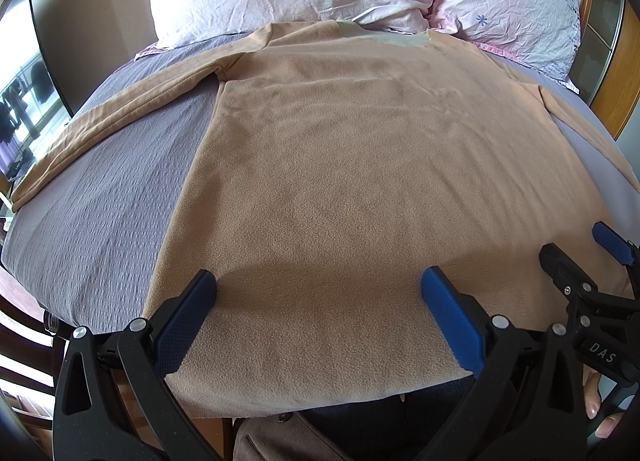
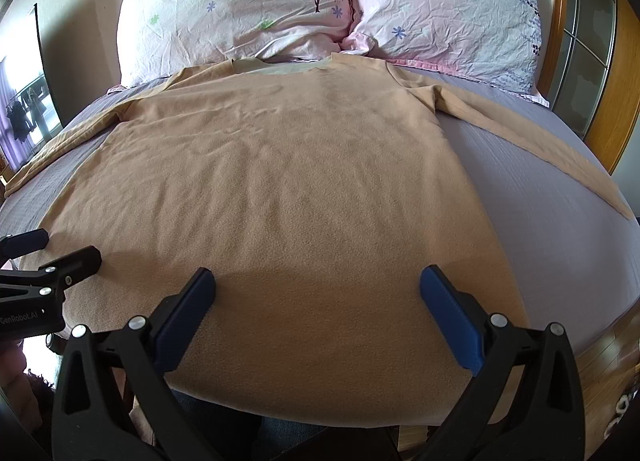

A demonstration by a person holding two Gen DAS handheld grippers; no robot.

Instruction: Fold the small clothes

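Observation:
A tan long-sleeved fleece top [image 1: 340, 165] lies flat on the bed, neck towards the pillows, both sleeves spread out sideways; it also shows in the right wrist view [image 2: 288, 181]. My left gripper [image 1: 318, 285] is open and empty, hovering over the top's bottom hem, left of middle. My right gripper [image 2: 316, 285] is open and empty over the hem further right. The right gripper's fingers [image 1: 568, 261] show at the right edge of the left wrist view. The left gripper's fingers [image 2: 76, 259] show at the left edge of the right wrist view.
The bed has a grey-purple textured cover [image 1: 100, 189], also seen in the right wrist view [image 2: 540, 213]. Two pink flowered pillows [image 2: 240, 1] stand at the head. A wooden headboard frame [image 2: 560, 21] is at the right. The bed's near edge lies just below the hem.

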